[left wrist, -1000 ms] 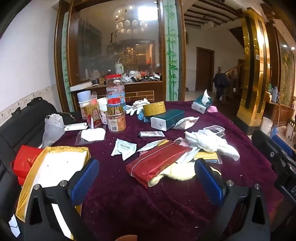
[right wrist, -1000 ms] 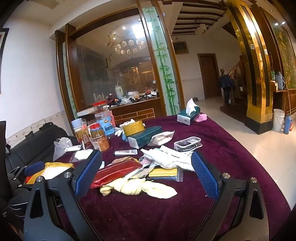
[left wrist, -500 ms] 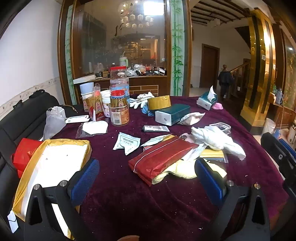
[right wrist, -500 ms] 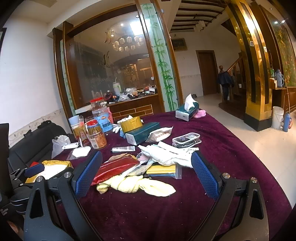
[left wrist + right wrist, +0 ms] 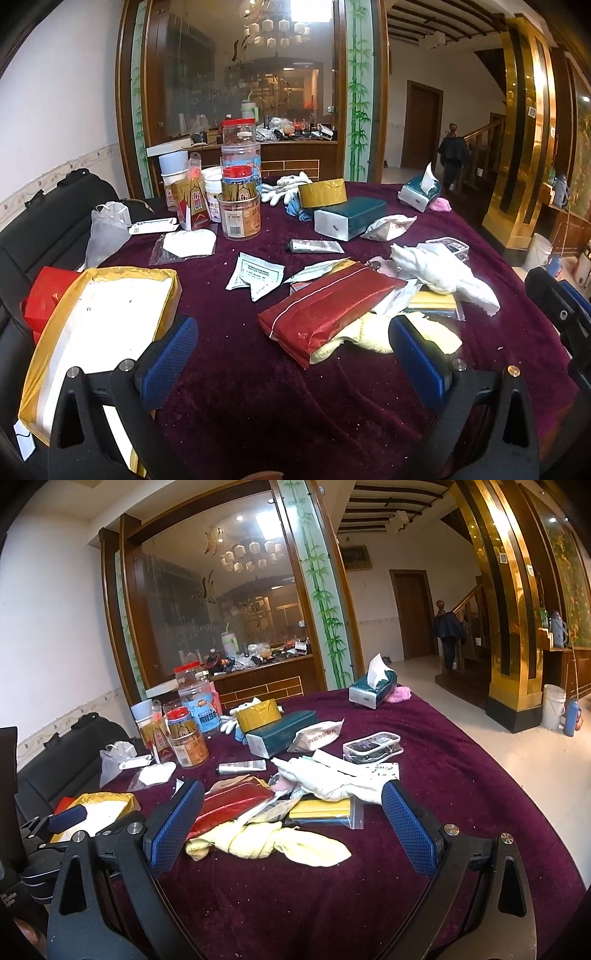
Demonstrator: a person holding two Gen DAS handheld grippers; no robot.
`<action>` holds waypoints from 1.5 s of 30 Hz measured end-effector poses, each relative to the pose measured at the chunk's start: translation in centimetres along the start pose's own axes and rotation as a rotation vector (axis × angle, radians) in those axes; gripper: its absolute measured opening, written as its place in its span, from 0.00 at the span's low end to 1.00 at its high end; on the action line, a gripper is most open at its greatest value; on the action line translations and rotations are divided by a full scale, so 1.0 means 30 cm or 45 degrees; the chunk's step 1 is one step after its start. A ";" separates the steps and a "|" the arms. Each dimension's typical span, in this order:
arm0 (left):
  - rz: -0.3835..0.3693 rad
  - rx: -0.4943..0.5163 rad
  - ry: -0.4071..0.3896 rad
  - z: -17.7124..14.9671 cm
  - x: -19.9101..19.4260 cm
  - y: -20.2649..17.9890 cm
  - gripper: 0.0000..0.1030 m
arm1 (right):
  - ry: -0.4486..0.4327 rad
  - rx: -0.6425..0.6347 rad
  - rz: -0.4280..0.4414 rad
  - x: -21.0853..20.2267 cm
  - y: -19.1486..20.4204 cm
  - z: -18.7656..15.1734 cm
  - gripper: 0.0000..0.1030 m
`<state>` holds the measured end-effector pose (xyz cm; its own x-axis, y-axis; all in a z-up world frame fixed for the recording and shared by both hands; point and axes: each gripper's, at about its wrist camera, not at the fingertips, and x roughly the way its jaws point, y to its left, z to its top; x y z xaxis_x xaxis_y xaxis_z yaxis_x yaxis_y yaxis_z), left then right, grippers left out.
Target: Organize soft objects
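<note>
A pale yellow towel (image 5: 269,843) lies twisted on the purple tablecloth, just ahead of my open right gripper (image 5: 291,827); in the left wrist view the yellow towel (image 5: 373,332) is partly under a red cloth pouch (image 5: 328,310). A white cloth (image 5: 332,781) lies crumpled behind it, also in the left wrist view (image 5: 439,273). White gloves (image 5: 284,186) and a pink cloth (image 5: 439,204) lie at the far side. My left gripper (image 5: 291,354) is open and empty above the table's near edge.
A gold-edged open box (image 5: 92,321) sits at the near left. Jars (image 5: 240,206), a teal box (image 5: 351,218), a tissue box (image 5: 419,192), a tube (image 5: 314,246), packets and a clear pouch (image 5: 371,746) crowd the table. A black sofa (image 5: 48,229) stands left.
Both grippers have risen and tilted a little, so the table sits lower in each view. Nothing on the table has moved. Both grippers stay open.
</note>
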<state>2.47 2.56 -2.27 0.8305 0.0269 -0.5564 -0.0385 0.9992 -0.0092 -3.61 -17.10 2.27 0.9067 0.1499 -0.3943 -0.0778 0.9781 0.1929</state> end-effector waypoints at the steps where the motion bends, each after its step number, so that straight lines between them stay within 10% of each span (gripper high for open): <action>1: -0.001 -0.004 -0.001 -0.001 -0.002 0.001 1.00 | 0.001 -0.004 -0.001 -0.001 0.003 0.000 0.95; 45: -0.020 -0.013 0.035 -0.010 0.028 0.018 1.00 | 0.024 -0.019 0.002 0.011 0.030 -0.005 0.95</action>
<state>2.97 3.13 -2.99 0.8153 0.0104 -0.5790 -0.0314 0.9992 -0.0264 -3.44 -16.15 2.19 0.8986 0.1536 -0.4109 -0.0852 0.9799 0.1802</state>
